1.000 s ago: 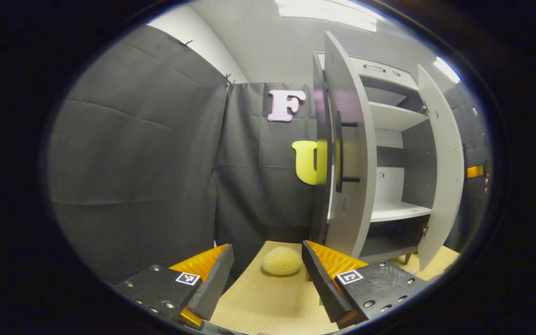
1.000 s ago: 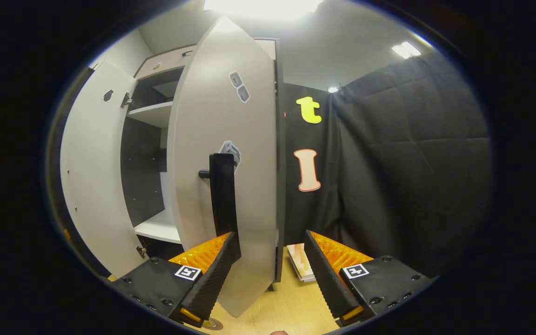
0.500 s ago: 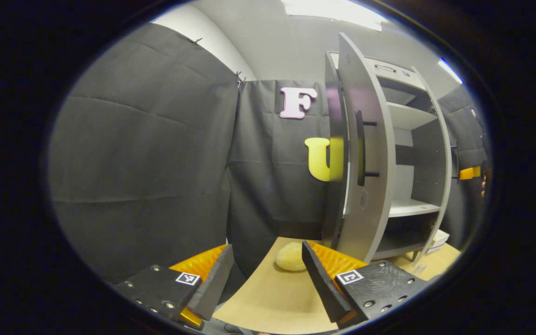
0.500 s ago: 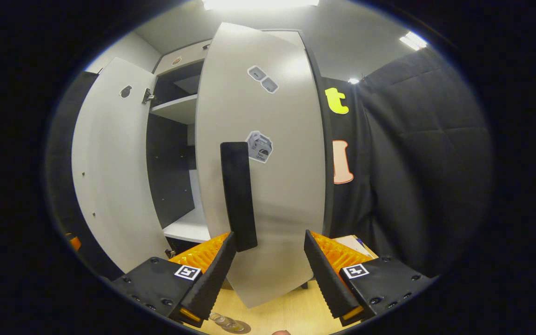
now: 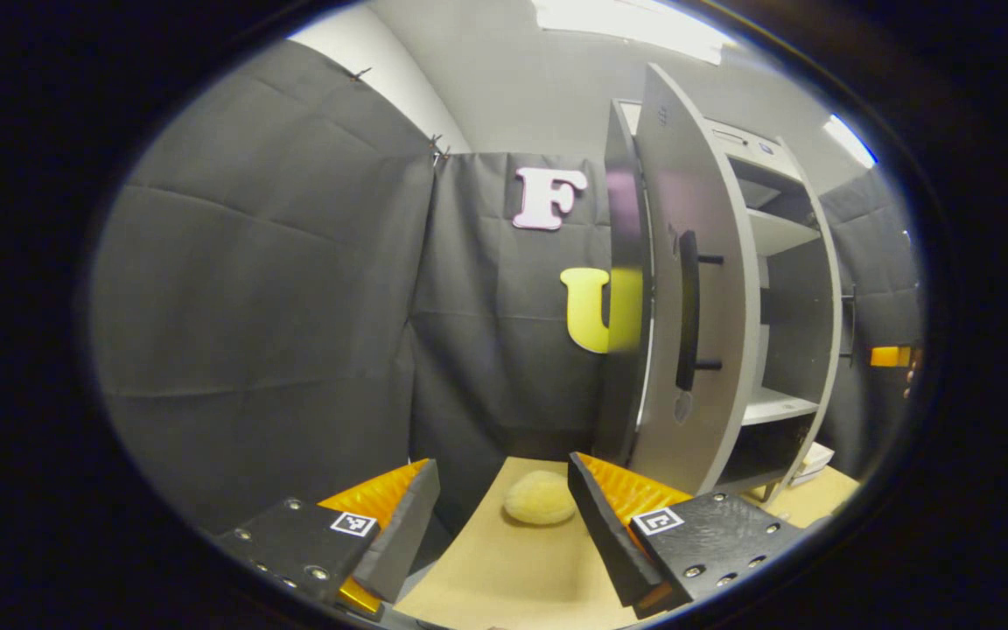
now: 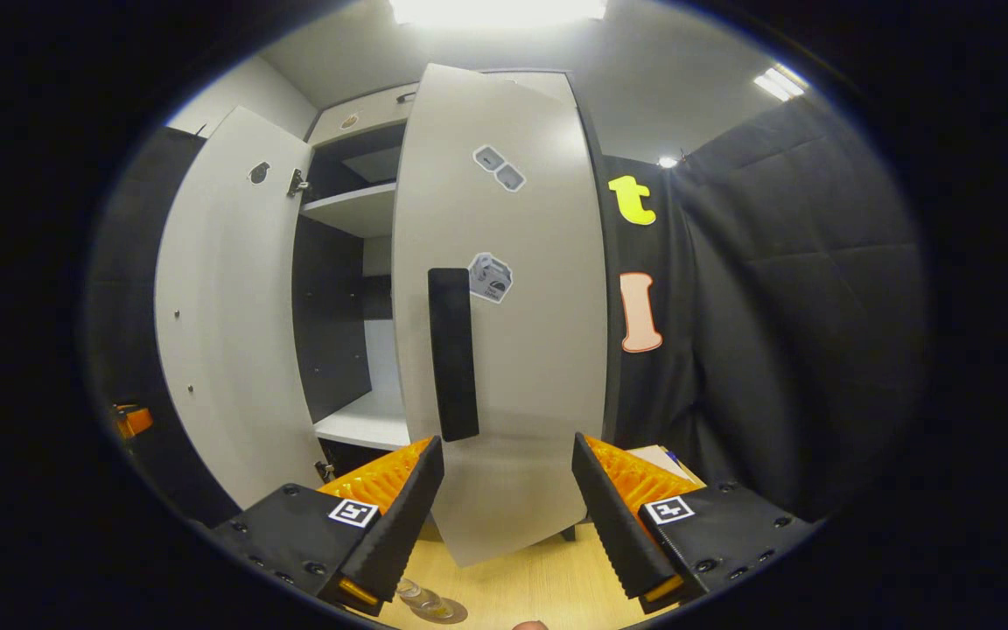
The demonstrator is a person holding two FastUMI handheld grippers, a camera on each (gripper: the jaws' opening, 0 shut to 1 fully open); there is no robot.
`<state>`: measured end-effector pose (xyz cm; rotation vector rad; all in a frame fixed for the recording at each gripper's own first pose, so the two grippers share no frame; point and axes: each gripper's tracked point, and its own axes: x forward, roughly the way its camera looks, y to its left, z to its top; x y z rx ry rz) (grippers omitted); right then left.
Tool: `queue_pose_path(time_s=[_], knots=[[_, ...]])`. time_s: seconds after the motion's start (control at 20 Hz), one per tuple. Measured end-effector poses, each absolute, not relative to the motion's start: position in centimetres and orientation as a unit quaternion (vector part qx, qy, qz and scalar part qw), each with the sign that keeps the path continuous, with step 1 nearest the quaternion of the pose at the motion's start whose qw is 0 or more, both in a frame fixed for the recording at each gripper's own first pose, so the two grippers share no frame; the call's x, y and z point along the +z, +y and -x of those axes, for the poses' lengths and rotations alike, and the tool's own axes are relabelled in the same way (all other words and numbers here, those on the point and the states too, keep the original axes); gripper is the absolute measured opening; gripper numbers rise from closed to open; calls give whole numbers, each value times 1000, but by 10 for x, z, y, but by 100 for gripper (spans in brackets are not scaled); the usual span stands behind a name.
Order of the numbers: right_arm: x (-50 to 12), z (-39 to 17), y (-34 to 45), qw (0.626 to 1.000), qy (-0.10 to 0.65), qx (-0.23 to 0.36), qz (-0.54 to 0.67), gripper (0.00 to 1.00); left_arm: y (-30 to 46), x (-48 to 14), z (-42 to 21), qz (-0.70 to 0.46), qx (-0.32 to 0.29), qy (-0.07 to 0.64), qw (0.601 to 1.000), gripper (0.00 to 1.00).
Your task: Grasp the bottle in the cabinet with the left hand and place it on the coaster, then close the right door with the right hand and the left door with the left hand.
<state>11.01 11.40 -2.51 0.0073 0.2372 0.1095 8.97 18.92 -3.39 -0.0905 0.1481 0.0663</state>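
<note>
Bottle (image 6: 421, 599) and coaster (image 6: 439, 611) at bottom edge of right gripper view, on wooden surface (image 6: 521, 586), just below right gripper (image 6: 507, 490). Spread wide, gripping nothing, facing right door (image 6: 504, 315) and its black handle (image 6: 452, 353). Left gripper (image 5: 502, 516) likewise wide open and empty, beside left door (image 5: 688, 289), above yellow sponge (image 5: 539, 497).

Cabinet (image 5: 784, 289): pale grey doors, dark grey inner side walls, white shelves; left door (image 5: 696, 289) plain grey with a black bar handle (image 5: 688, 311); right door (image 6: 504, 306) pale grey, carrying a black handle (image 6: 453, 353) and small grey-and-white stickers (image 6: 491, 277); worktop (image 5: 513, 569) light tan with a wood-grain finish; sponge (image 5: 540, 498) pale yellow, rounded; booth wall (image 5: 276, 289) black cloth, creased; ceiling (image 6: 644, 79) grey with white light panels.
</note>
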Motion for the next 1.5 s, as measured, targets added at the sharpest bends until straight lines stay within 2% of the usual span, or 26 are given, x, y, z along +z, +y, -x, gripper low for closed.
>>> queue_pose_path(time_s=[0.4, 0.85, 1.15, 1.5], knots=[[-41, -80, 103, 990, 131, 46, 4, 95, 207, 12, -163, 53, 28, 55, 997, 91], [-50, -60, 70, 990, 143, 16, -4, 95, 166, 53, -211, 47, -5, 31, 998, 91], [-49, -54, 51, 990, 141, 3, -5, 95, 134, 66, -230, 25, -17, 21, 999, 90], [-52, -48, 27, 989, 144, -9, -14, 95, 132, 70, -226, 18, -7, 20, 1000, 90]])
